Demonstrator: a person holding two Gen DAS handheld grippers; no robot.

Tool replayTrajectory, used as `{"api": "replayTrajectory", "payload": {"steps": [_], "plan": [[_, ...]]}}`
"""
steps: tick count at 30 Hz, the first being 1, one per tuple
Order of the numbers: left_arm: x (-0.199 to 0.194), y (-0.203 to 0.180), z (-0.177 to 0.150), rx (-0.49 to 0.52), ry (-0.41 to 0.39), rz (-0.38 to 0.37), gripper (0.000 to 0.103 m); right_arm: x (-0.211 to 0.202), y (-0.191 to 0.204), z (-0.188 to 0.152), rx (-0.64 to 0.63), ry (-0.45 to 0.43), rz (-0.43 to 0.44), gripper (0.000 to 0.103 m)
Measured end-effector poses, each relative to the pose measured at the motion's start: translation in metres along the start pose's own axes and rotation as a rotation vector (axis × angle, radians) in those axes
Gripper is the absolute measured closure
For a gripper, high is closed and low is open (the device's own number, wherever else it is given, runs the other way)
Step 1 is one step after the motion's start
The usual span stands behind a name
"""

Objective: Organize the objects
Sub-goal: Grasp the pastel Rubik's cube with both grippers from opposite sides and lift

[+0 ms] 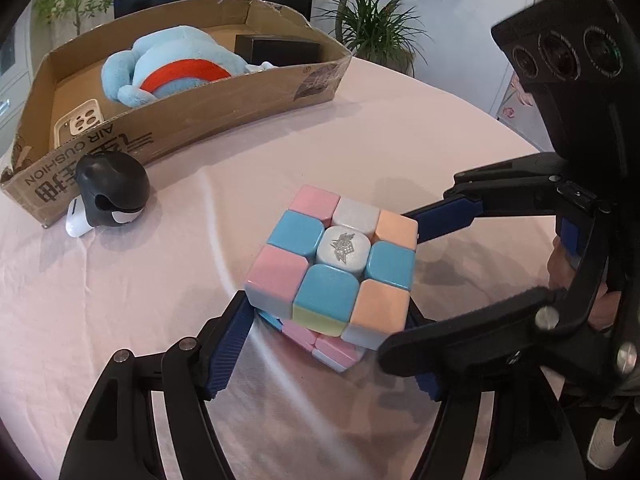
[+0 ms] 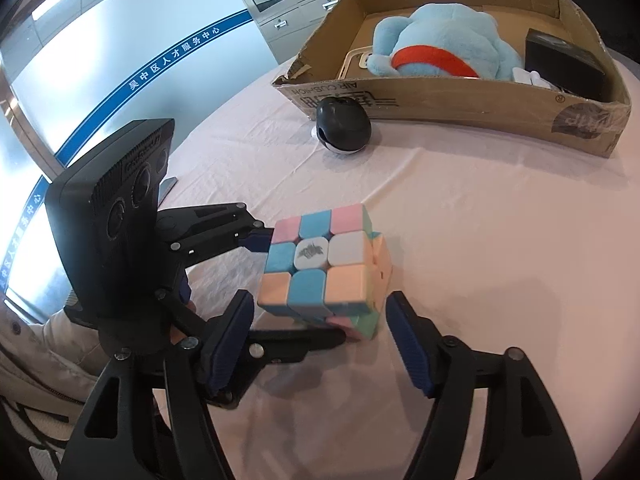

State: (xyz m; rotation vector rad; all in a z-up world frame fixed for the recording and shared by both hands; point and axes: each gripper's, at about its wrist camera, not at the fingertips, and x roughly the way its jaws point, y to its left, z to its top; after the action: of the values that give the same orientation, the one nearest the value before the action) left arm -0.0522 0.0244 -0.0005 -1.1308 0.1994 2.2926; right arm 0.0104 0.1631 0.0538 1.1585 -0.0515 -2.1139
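Right now I have both grippers around the pastel-coloured plastic puzzle cube, which sits on the pale pink tablecloth of the round table, its layers twisted out of line with one another. My left gripper straddles the cube low down; its blue ribbed pads lie close along the lower layers on either side, but I cannot tell whether they press. My right gripper stands partly open around the cube, and its right-hand pad is plainly clear of the cube's side, so it has hold of nothing. In the right wrist view the left gripper comes in from the left, one finger reaching the cube's upper left edge.

Well apart, farther back on the cloth, stands the open brown cardboard box. Inside lie a light blue plush toy with a red band, a cream phone case and a black rectangular box. Just beside the box's front wall rests a black and white egg-shaped gadget.
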Motion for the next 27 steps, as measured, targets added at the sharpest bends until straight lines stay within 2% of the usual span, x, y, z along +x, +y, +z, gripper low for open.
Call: {"api": "replayTrajectory", "payload": {"steps": [4,6,7,11,14,16,18,23,27], "plan": [[0.0,0.0,-0.001,-0.001,-0.002,-0.006,0.031,0.005,0.014,0.004,-0.05,-0.004,-0.059,0.032],[0.001,0.005,0.001,-0.025,-0.003,-0.013,0.027,0.006,0.018,0.005,-0.077,-0.003,-0.09,0.046],[0.002,0.008,0.001,-0.036,0.001,-0.034,0.027,0.006,0.018,0.005,-0.08,0.001,-0.087,0.046],[0.004,0.007,0.003,-0.018,0.006,-0.072,0.027,0.004,0.009,0.005,-0.066,-0.002,-0.045,0.047],[0.001,0.003,0.003,0.003,-0.008,-0.093,0.027,0.002,0.002,0.004,-0.069,0.008,0.034,0.047],[-0.001,0.0,0.002,0.027,-0.012,-0.078,0.033,0.001,-0.006,0.003,-0.058,0.011,0.086,0.046],[0.001,-0.003,0.002,0.035,0.001,-0.047,0.039,-0.001,-0.009,0.003,-0.029,0.004,0.089,0.047],[0.0,-0.008,-0.004,0.034,0.011,-0.006,0.041,-0.002,0.011,-0.003,-0.038,0.011,-0.042,0.046],[-0.001,-0.007,-0.006,0.013,0.012,0.003,0.041,-0.002,0.026,-0.009,-0.044,-0.02,-0.129,0.047]]}}
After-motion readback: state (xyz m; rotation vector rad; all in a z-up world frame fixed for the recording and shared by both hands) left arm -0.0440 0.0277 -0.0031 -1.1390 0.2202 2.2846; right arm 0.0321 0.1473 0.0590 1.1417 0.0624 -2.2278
